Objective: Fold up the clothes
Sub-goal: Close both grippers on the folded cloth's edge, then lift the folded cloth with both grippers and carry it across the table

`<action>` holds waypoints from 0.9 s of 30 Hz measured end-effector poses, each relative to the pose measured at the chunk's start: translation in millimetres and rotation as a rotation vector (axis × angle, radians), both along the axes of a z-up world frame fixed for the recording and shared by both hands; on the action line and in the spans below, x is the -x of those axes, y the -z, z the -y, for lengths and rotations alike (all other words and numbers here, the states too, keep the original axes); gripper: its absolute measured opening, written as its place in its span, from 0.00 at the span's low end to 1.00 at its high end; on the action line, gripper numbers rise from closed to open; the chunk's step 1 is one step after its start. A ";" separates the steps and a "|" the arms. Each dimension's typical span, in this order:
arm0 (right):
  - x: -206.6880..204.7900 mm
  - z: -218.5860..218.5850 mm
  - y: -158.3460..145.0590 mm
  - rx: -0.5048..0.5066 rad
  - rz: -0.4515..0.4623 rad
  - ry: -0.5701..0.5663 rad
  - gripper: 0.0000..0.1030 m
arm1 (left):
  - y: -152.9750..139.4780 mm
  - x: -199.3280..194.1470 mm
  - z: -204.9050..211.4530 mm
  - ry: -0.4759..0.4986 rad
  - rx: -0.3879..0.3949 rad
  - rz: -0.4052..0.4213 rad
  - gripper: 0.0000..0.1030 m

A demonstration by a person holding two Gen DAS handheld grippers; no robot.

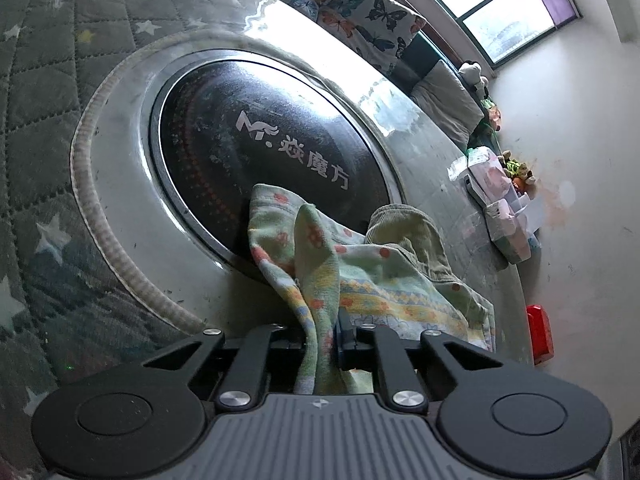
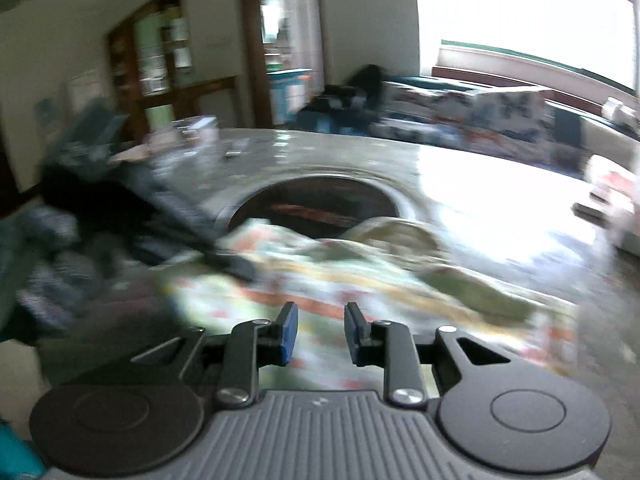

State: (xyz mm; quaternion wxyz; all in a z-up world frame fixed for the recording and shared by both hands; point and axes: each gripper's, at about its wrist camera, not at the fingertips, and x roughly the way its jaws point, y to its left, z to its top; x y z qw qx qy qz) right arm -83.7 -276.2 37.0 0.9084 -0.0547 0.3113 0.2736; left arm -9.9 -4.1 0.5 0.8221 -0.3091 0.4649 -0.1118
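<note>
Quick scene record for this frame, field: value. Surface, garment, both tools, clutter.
surface: glossy table with a round dark inset panel bearing white lettering
garment: pale patterned cloth with orange dots, crumpled, lying partly over the inset's near edge
left tool: left tool shut on a fold of the cloth, which runs up between its fingers
right tool: right tool open, nothing between its fingers, cloth lying beyond it; view blurred
clutter: red object at the table's edge; small boxes and packets by the wall
</note>
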 end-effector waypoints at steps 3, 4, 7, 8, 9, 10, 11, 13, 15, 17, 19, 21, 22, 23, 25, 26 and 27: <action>-16.8 28.1 7.0 0.019 -0.003 0.125 0.29 | -0.2 -1.0 0.4 0.000 -0.005 0.001 0.13; -26.4 37.7 10.7 0.015 -0.007 0.167 0.29 | -0.1 -1.3 0.3 0.000 -0.005 0.001 0.13; -41.7 58.2 18.5 0.011 -0.010 0.266 0.29 | -0.1 -2.1 1.5 0.002 -0.011 0.001 0.13; -46.5 62.9 22.0 0.019 -0.007 0.290 0.29 | -0.1 -2.4 1.8 0.003 -0.013 0.001 0.13; -50.5 66.7 25.1 0.026 -0.007 0.304 0.31 | -0.1 -2.7 2.0 0.004 -0.015 0.002 0.13; -54.3 70.5 28.1 0.033 -0.007 0.318 0.32 | -0.1 -3.0 2.1 0.005 -0.016 0.002 0.13; -57.1 72.8 29.9 0.036 -0.011 0.328 0.33 | -0.1 -3.0 1.9 0.004 -0.016 0.001 0.13; -60.0 79.2 34.7 0.043 -0.024 0.350 0.33 | -0.1 -3.4 2.0 0.004 -0.018 0.000 0.13; -58.8 84.3 36.3 0.056 -0.026 0.375 0.33 | -0.2 -3.7 2.3 0.007 -0.021 0.000 0.13; -58.6 89.9 39.0 0.064 -0.027 0.402 0.34 | -0.5 -4.2 2.4 0.007 -0.025 0.001 0.13; -57.3 98.1 38.0 0.041 -0.029 0.426 0.42 | -0.5 -4.8 2.5 0.007 -0.027 0.001 0.13; -56.0 105.6 37.3 0.024 -0.031 0.450 0.47 | -0.8 -5.3 3.1 0.011 -0.034 0.003 0.13; -55.9 108.4 37.0 0.010 -0.039 0.449 0.47 | -0.9 -5.5 3.4 0.013 -0.037 0.004 0.13; -56.7 110.6 37.7 -0.005 -0.053 0.447 0.47 | -1.0 -5.8 3.6 0.014 -0.040 0.005 0.13; -57.5 112.4 38.7 -0.025 -0.068 0.444 0.48 | -0.8 -6.2 3.4 0.015 -0.041 0.005 0.13; -57.5 112.7 38.9 -0.035 -0.072 0.440 0.49 | -0.7 -6.2 3.2 0.014 -0.040 0.005 0.13; -57.2 111.9 39.1 -0.042 -0.075 0.437 0.49 | -0.6 -6.3 3.0 0.014 -0.039 0.005 0.13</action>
